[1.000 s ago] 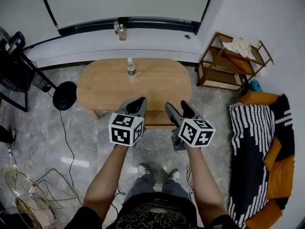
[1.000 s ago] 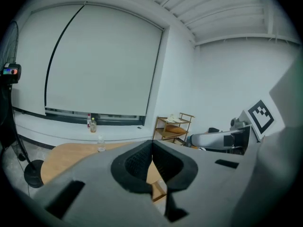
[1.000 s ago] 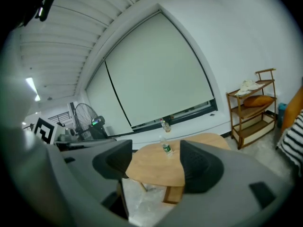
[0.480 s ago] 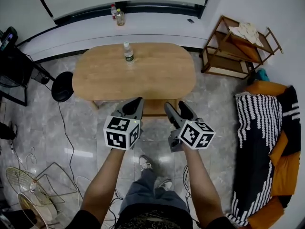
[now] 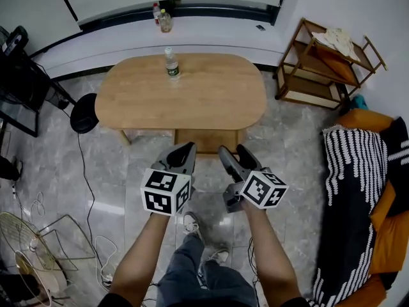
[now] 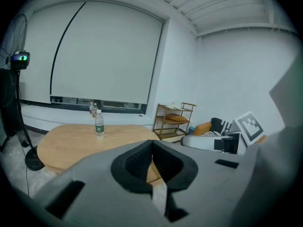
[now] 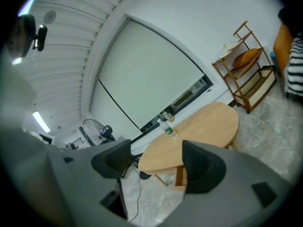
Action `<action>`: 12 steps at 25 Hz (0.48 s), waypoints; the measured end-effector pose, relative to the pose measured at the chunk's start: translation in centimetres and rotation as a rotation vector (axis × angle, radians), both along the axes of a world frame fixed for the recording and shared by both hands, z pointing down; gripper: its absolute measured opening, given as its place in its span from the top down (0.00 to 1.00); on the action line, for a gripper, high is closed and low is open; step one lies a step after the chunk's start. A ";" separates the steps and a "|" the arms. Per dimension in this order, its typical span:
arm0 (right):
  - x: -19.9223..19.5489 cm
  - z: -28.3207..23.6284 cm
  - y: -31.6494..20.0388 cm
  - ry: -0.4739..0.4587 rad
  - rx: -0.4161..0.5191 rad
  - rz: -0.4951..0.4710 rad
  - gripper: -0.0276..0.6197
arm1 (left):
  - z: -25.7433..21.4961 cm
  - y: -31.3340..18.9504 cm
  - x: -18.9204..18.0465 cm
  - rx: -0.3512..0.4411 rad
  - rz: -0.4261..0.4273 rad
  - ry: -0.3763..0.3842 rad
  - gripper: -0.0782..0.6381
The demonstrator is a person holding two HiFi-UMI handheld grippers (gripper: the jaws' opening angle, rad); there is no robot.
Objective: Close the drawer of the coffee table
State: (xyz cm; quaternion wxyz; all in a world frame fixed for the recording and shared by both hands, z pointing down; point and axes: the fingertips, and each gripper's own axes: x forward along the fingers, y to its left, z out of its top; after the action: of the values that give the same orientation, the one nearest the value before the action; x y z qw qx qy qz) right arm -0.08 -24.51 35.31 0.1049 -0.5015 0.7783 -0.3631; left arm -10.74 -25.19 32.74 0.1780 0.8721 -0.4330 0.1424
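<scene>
A wooden coffee table [image 5: 211,101] with round ends is seen standing on the grey stone floor [image 5: 121,171]. 1 clear bottle [image 5: 170,62] is stood upright on the table top, near the far edge. A drawer [image 5: 206,141] is seen sticking out under the near edge. 2 small bottles [image 5: 161,19] are set side by side on the white ledge [image 5: 217,29] behind. A pale cloth [image 5: 337,40] is laid on top of the wooden shelf [image 5: 305,98].

coffee table [image 5: 192,101]: one
drawer [image 5: 206,141]: one
bottles: three, one table bottle [image 5: 170,63] and two ledge bottles [image 5: 156,11] [image 5: 165,23]
grippers: two, left gripper [image 5: 185,148] and right gripper [image 5: 234,151]
wooden shelf rack [image 5: 323,69]: one
striped throw [image 5: 351,190]: one
</scene>
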 end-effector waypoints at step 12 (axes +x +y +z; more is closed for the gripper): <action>-1.7 12.9 0.1 -0.082 0.033 -0.038 0.39 | 11.2 -1.1 0.5 0.030 0.010 -0.026 0.88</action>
State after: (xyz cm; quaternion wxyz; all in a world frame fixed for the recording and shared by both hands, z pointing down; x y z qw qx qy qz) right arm -1.77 -24.41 48.20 0.1383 -0.4696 0.7884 -0.3725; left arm -10.23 -26.27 43.92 0.1582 0.8750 -0.4329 0.1482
